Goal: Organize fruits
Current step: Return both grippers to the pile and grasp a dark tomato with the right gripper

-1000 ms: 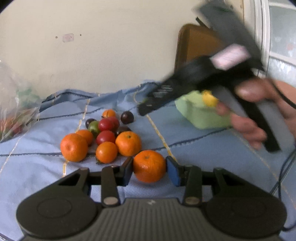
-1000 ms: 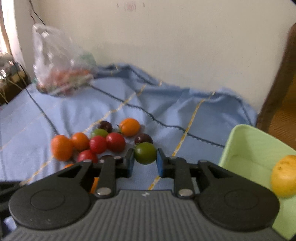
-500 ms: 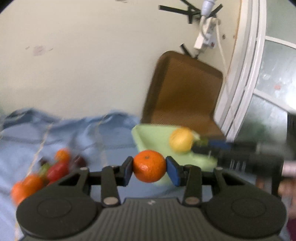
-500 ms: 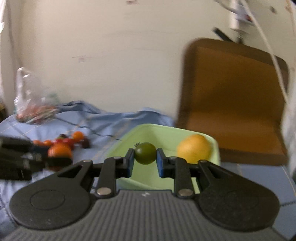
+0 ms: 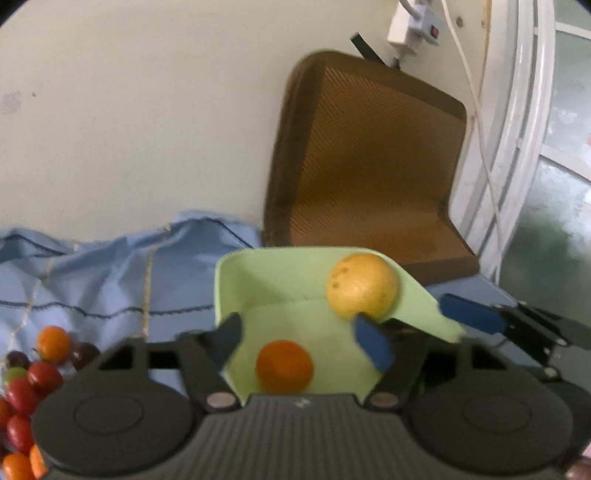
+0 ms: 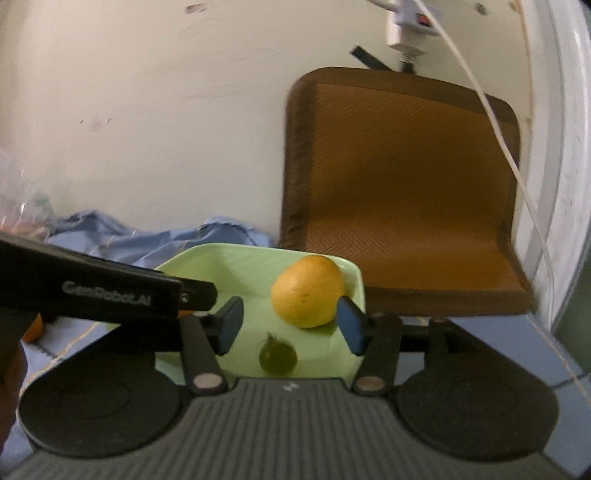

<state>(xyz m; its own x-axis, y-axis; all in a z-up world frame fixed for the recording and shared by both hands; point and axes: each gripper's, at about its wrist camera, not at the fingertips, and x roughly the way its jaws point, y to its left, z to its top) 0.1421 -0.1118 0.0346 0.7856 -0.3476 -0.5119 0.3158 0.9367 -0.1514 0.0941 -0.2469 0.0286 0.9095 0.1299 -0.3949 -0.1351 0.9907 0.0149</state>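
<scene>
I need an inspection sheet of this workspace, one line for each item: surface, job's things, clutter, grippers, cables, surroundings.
Surface: blue cloth, wrinkled near the wall.
Job's things: green tray holds a yellow fruit; an orange and a small green fruit are blurred below the open fingers, over the tray. Loose fruits lie in a pile on the cloth.
Clutter: plastic bag at the far edge, blurred.
Grippers: left gripper and right gripper both have just been opening; nothing gripped.
Cables: white cable hangs from a power strip.
Surroundings: brown chair, pale wall.
</scene>
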